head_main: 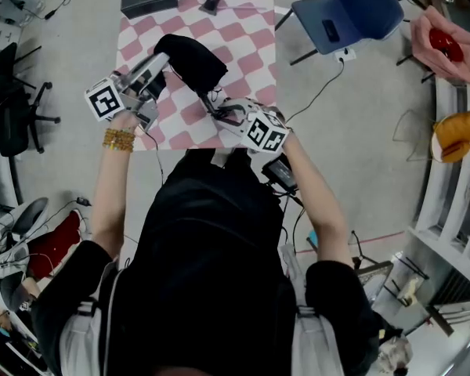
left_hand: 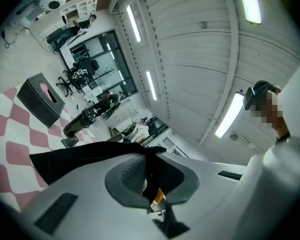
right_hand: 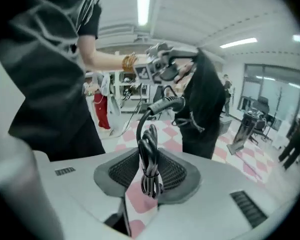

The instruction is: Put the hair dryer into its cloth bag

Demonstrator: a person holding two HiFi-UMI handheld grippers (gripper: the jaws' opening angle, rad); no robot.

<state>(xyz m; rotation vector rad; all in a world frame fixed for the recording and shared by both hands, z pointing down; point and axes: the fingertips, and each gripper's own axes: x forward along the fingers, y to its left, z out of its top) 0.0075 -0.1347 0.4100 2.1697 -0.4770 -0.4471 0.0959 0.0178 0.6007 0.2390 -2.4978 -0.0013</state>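
Left tongs [head_main: 163, 67] clamped on bag [head_main: 192, 61]; right tongs [head_main: 223, 114] gripping cord [right_hand: 150, 159], tilted down

Your left gripper [left_hand: 149, 159] pinches the black cloth bag [left_hand: 85, 160] at lower centre, jaws closed on its edge; a dark tissue box [left_hand: 40, 100] sits on the checkered cloth [left_hand: 12, 151] at left.

The bag [head_main: 189, 59] is black matt cloth, soft and creased. The cord [right_hand: 149, 180] is black rubbery plastic with a slight sheen. The left gripper [left_hand: 149, 165] and right gripper [right_hand: 150, 160] have smooth, matt, pale grey plastic shells; the pads [right_hand: 124, 170] are dark and finely ribbed. The table cover [head_main: 251, 30] looks matt, the bangles [head_main: 118, 139] shiny gold metal
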